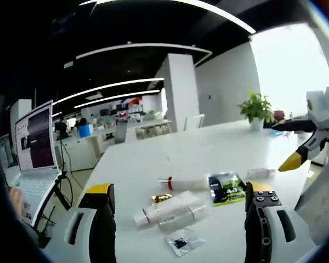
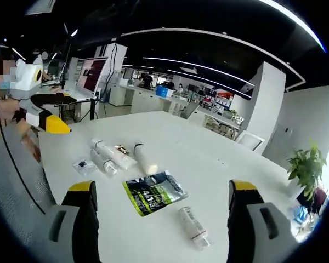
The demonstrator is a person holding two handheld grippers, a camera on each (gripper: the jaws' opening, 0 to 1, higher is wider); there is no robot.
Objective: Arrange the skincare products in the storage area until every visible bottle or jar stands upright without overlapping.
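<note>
Right now every skincare item lies flat on the white surface (image 1: 219,142), none upright, so the arranging looks barely begun. In the left gripper view, the left gripper (image 1: 178,219) hangs above the near edge with its jaws wide apart and nothing between them. Past them sit 2 white tubes (image 1: 167,211) side by side and touching, a white bottle with a red band (image 1: 189,182) at 12 o'clock from them, a small gold piece (image 1: 162,198) between, a green-and-black sachet (image 1: 226,189) at 2 o'clock, a clear tube (image 1: 261,173) further along at 2 o'clock, and a small clear packet (image 1: 182,241) at 6 o'clock.

From the other side, the right gripper (image 2: 162,211) is likewise spread and empty, hovering over the sachet (image 2: 153,193), with the clear tube (image 2: 193,226) nearest it at 5 o'clock. My guess is both hands hold back to pick a first piece; the lone clear tube seems easiest, since the touching pair needs separating first.

A laptop (image 1: 35,145) stands at the left, a potted plant (image 1: 256,108) far across.
</note>
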